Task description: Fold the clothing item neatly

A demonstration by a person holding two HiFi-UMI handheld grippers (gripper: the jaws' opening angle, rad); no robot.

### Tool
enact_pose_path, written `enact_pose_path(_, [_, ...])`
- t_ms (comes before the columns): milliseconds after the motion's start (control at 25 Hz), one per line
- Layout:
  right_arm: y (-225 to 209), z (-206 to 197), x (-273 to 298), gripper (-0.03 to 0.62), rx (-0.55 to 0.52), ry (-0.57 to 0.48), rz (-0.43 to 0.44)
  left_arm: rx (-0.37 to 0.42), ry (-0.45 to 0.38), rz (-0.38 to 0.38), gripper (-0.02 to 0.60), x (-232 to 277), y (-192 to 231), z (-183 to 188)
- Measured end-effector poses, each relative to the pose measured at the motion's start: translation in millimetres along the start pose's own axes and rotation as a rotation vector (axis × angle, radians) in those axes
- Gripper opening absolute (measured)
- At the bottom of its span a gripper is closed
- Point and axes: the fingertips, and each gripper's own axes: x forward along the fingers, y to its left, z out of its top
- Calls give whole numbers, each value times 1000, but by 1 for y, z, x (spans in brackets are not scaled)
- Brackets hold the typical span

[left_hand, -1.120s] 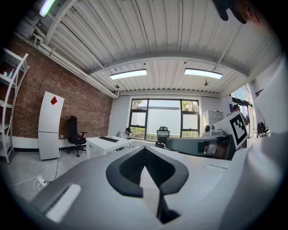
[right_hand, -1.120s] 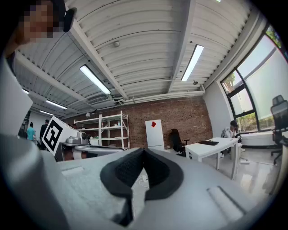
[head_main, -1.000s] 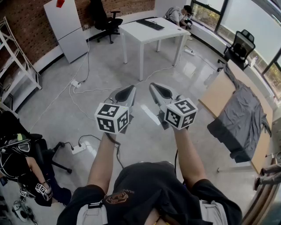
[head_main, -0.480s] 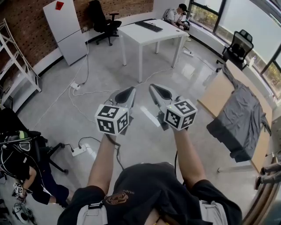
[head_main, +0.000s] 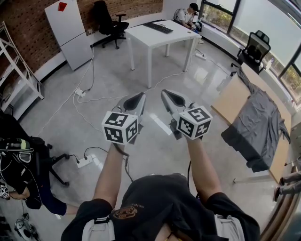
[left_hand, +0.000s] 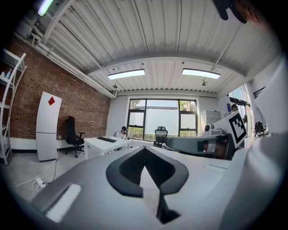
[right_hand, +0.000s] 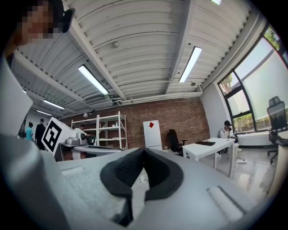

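A grey garment [head_main: 259, 126] lies spread over a wooden table [head_main: 227, 100] at the right of the head view, one end hanging over the near edge. Both grippers are held up side by side in front of the person, well left of that table and over the floor. My left gripper [head_main: 135, 100] is shut with nothing in it; its jaws meet at a point in the left gripper view [left_hand: 144, 156]. My right gripper [head_main: 170, 98] is shut and empty too, its dark pads [right_hand: 123, 173] pressed together. Neither gripper touches the garment.
A white desk [head_main: 157, 35] with a keyboard stands ahead; a person [head_main: 187, 14] sits behind it. A white cabinet [head_main: 70, 34], black office chairs [head_main: 106, 20], a metal shelf [head_main: 16, 70], floor cables and a power strip [head_main: 84, 161], and a person [head_main: 19, 181] seated at the left surround the spot.
The grippers have stayed where they were, both shut. The view has shifted slightly, and the seated person at the left has moved lower and further out of frame.
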Motion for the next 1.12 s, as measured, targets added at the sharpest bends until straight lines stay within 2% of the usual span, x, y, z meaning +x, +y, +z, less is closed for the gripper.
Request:
enact_pose_path(200, [-10, -5, -17, 3, 3, 8, -48, -2, 10, -41, 8, 8, -15, -7])
enact_pose_path(520, [-47, -15, -69, 3, 26, 23, -186, 5, 49, -190, 8, 47, -70, -20])
enact_pose_path(840, [-95, -5, -163, 3, 37, -1, -355, 25, 62, -363, 8, 89, -168, -18])
enact_pose_path(1120, [-138, 7, -263, 3, 45, -21, -485, 40, 76, -491, 8, 120, -271, -16])
